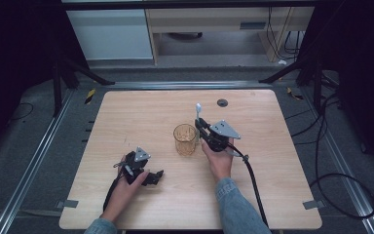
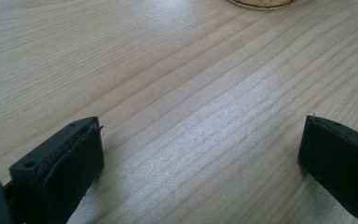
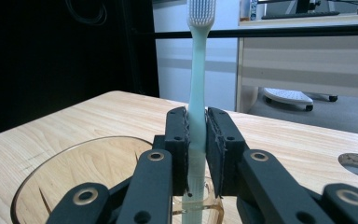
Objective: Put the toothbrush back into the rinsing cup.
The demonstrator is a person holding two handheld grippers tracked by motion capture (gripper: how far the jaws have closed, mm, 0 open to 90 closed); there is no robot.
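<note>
The right hand-held gripper (image 3: 196, 154) is clamped on an upright toothbrush (image 3: 197, 93) at the cup's (image 1: 185, 140) rim. The left hand-held gripper (image 2: 200, 158) rests wide apart, empty, on the bare surface (image 1: 126, 117).

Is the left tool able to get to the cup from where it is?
Probably yes. The left tool rests open on the table with only bare wood between it and the cup. The right tool holds the toothbrush on the cup's other side.
</note>
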